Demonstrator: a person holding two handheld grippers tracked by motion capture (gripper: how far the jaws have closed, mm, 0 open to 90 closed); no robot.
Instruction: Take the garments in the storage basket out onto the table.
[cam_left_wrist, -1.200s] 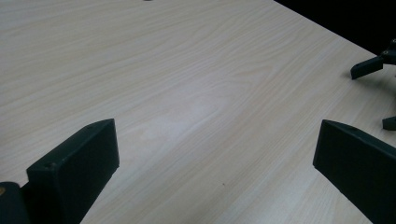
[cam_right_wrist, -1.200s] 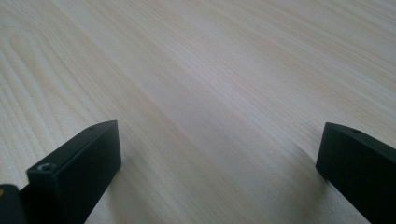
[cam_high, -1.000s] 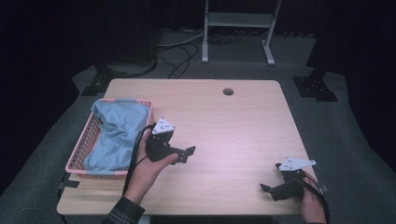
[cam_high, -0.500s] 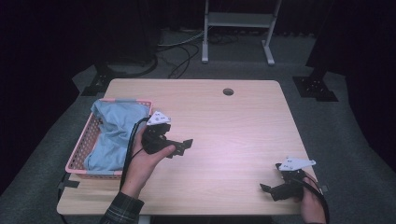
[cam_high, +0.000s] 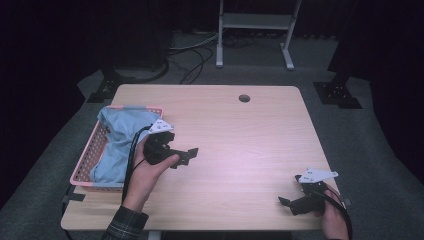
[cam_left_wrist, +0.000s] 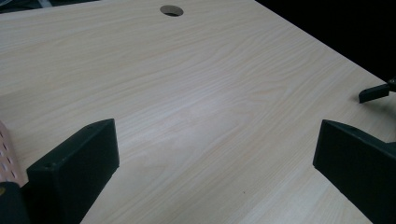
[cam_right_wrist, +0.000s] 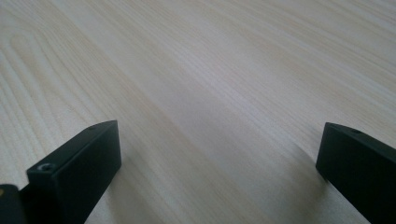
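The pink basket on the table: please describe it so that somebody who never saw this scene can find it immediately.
Start from the wooden table and go to its left edge, beside the person's left gripper. The basket stands there, long and low, with perforated pink walls. It is the table's one container, and crumpled light blue cloth fills it.

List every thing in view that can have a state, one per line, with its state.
left gripper: open, nothing between its jaws, held over the table beside the basket
right gripper: open, nothing between its jaws, low at the table's near right corner
pink basket: upright at the table's left edge, holding cloth
blue cloth: crumpled inside the basket
table: bare wood, round hole near the far edge
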